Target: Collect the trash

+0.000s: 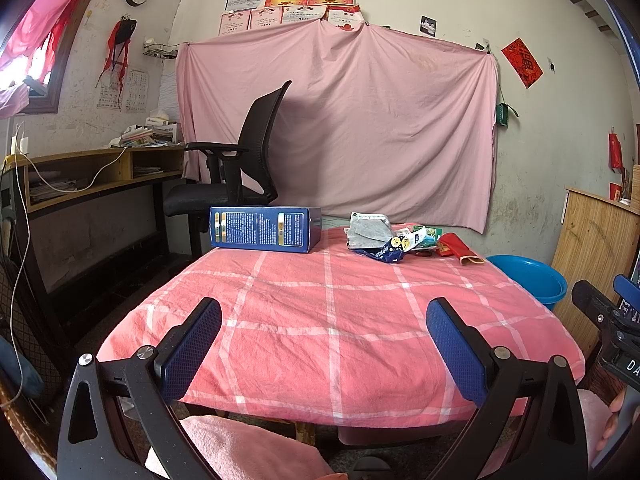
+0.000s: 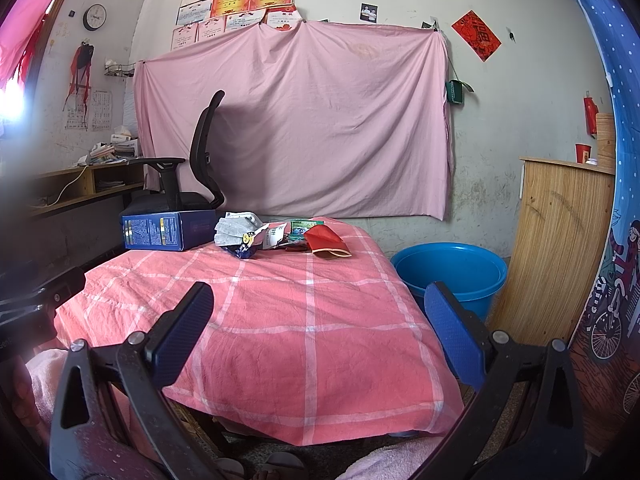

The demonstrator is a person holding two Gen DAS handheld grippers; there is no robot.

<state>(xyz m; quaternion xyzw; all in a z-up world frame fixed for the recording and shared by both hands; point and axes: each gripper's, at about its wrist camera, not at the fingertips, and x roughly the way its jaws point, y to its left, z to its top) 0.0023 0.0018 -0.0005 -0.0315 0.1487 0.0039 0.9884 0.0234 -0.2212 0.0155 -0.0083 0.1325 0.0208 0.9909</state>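
A pile of trash (image 1: 394, 238) lies at the far side of the table: grey wrappers, a blue snack bag, a green packet and a red envelope (image 1: 458, 247). The pile also shows in the right wrist view (image 2: 256, 234), with the red envelope (image 2: 326, 240) at its right. A blue box (image 1: 265, 229) lies to the left of the pile; it also shows in the right wrist view (image 2: 166, 230). A blue plastic basin (image 2: 450, 272) stands on the floor right of the table. My left gripper (image 1: 324, 340) and right gripper (image 2: 318, 330) are both open and empty, above the table's near edge.
The table (image 1: 320, 320) wears a pink checked cloth. A black office chair (image 1: 240, 160) and a wooden desk (image 1: 100, 172) stand at the back left. A wooden board (image 2: 560, 256) leans at the right. A pink sheet hangs on the back wall.
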